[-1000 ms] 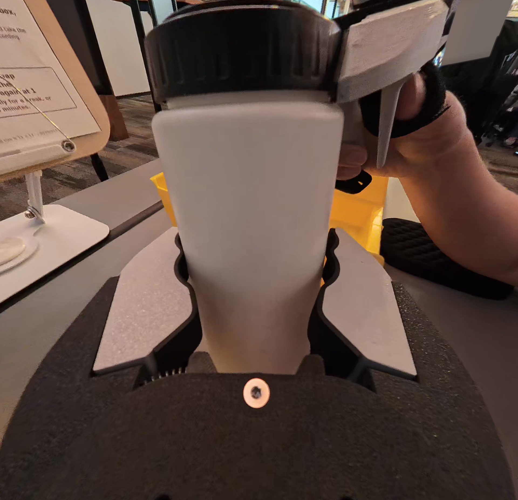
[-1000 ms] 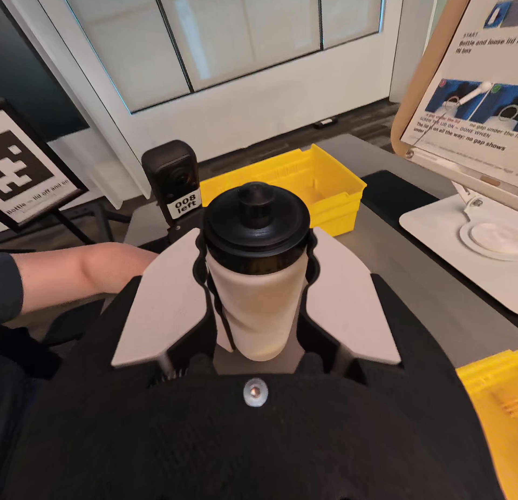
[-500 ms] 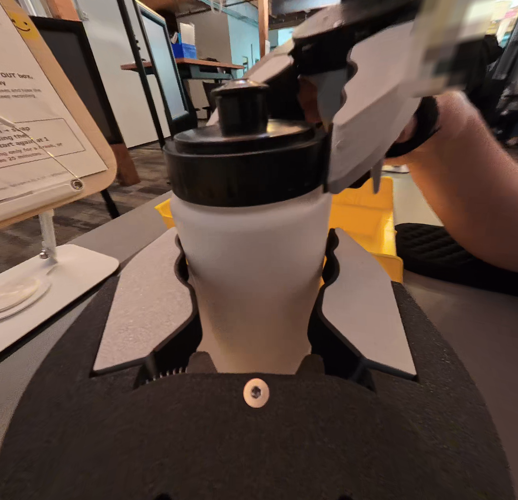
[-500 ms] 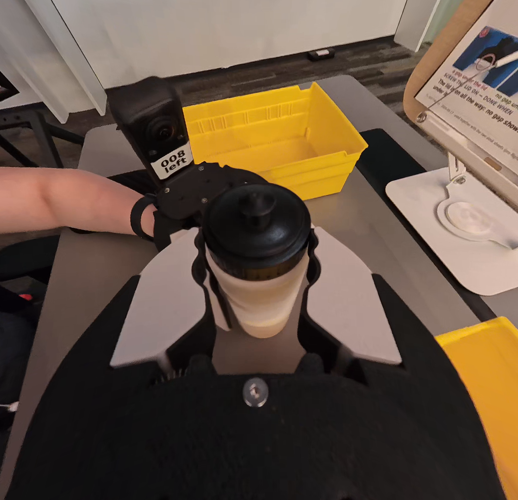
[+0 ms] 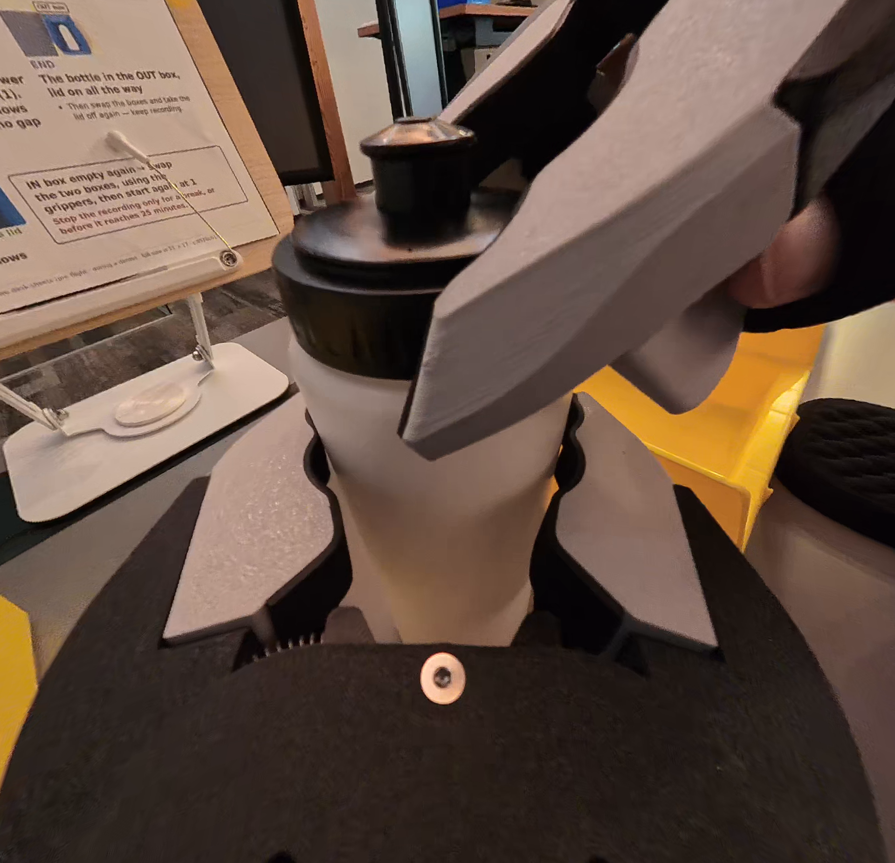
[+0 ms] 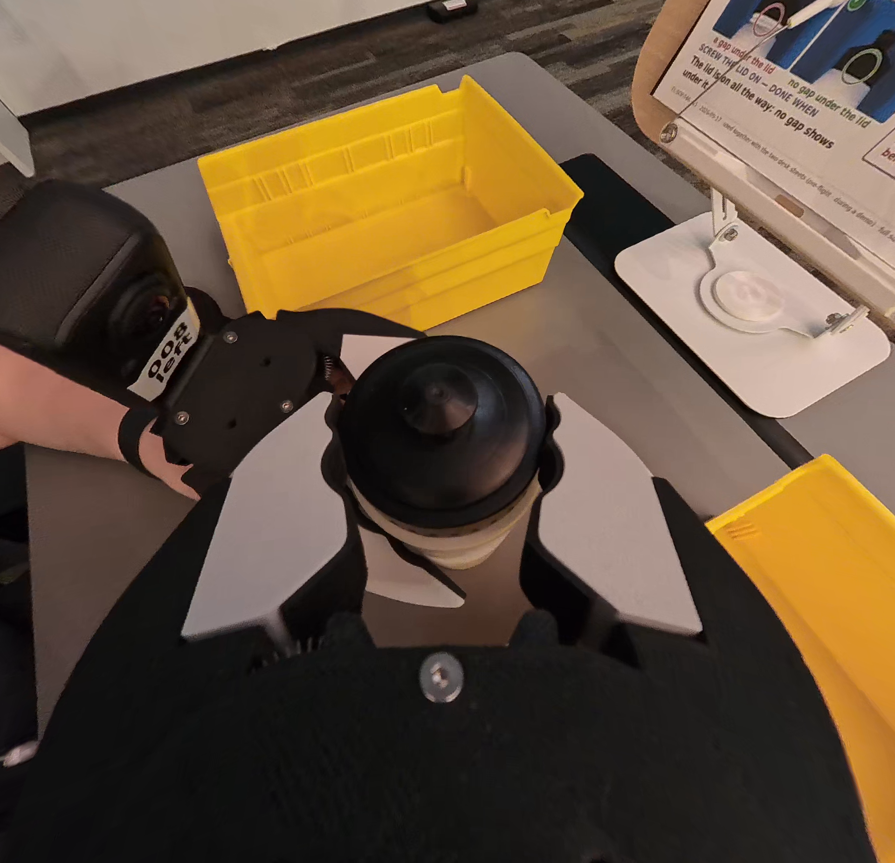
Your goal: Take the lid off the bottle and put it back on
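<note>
- The left tongs (image 5: 438, 457) gripped the white bottle (image 5: 436, 491) upright above the table (image 6: 571, 336).
- The right tongs (image 6: 440, 445) closed around its black lid (image 6: 438, 428), seated on the bottle.

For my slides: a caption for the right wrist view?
Right gripper clamps the black lid while the left gripper holds the bottle.
</note>
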Demonstrator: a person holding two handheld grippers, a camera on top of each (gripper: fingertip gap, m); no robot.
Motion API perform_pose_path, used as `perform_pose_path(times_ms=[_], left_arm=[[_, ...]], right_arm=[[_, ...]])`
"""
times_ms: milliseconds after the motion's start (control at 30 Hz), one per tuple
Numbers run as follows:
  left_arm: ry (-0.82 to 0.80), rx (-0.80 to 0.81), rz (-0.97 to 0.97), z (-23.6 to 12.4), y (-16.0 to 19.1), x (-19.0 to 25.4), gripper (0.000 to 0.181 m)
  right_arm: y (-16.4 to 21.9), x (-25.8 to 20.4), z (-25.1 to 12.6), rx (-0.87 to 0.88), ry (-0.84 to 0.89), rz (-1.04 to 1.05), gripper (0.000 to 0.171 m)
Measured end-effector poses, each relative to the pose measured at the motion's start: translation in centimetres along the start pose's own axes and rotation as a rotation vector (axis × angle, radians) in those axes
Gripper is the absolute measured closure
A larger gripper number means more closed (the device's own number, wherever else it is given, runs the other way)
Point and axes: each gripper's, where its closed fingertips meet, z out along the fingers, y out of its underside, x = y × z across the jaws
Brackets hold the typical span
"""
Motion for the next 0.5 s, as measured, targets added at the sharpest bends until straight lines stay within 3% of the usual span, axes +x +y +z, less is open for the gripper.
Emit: perform_pose_path(times_ms=[500], left_arm=[[0.110, 0.047, -0.021, 0.12, -0.32, 0.43, 0.095]], right_arm=[[0.25, 0.36, -0.36, 0.002, -0.106, -0.031, 0.092]])
